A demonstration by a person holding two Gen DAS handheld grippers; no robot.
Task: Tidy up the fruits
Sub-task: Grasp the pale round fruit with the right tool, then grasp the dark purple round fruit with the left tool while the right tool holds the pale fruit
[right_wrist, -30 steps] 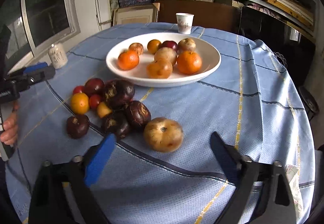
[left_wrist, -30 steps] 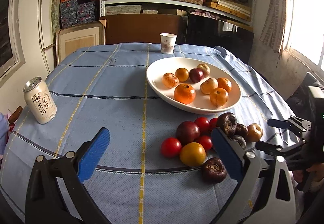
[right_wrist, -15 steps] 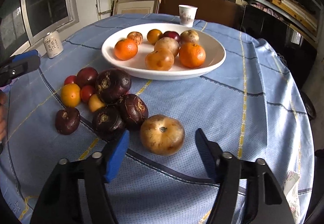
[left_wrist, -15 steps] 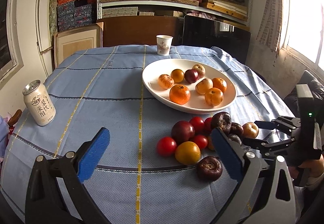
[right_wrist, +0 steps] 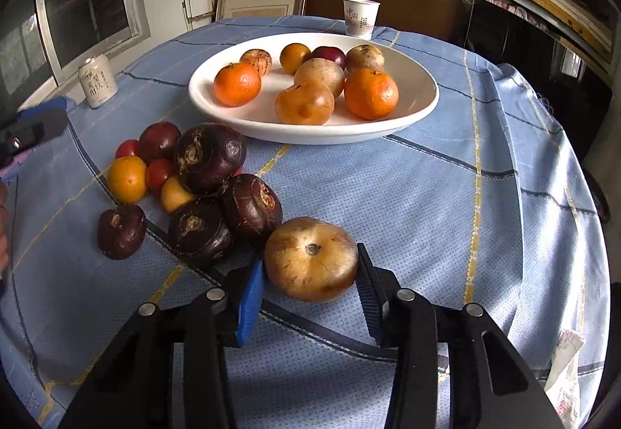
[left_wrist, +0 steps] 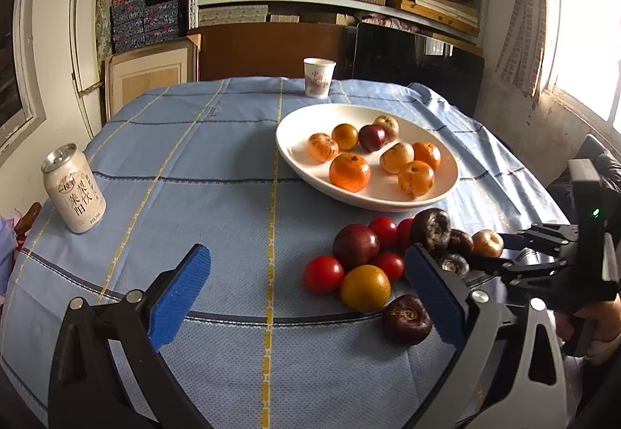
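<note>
The right gripper (right_wrist: 310, 289) has its fingers clamped on the round tan-brown fruit (right_wrist: 310, 258); next it needs lifting to the white oval plate (right_wrist: 419, 107). The left gripper (left_wrist: 306, 293) waits, fingers apart.

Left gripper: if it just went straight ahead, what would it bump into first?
Probably nothing close: the left gripper points over bare tablecloth, with the tomatoes off to its right. Far ahead stands the paper cup, though depth is hard to judge.

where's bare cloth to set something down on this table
Free: the cloth between the can and the white plate, and right of the plate toward the table edge. Crowded: the loose fruit pile just in front of the plate.
</note>
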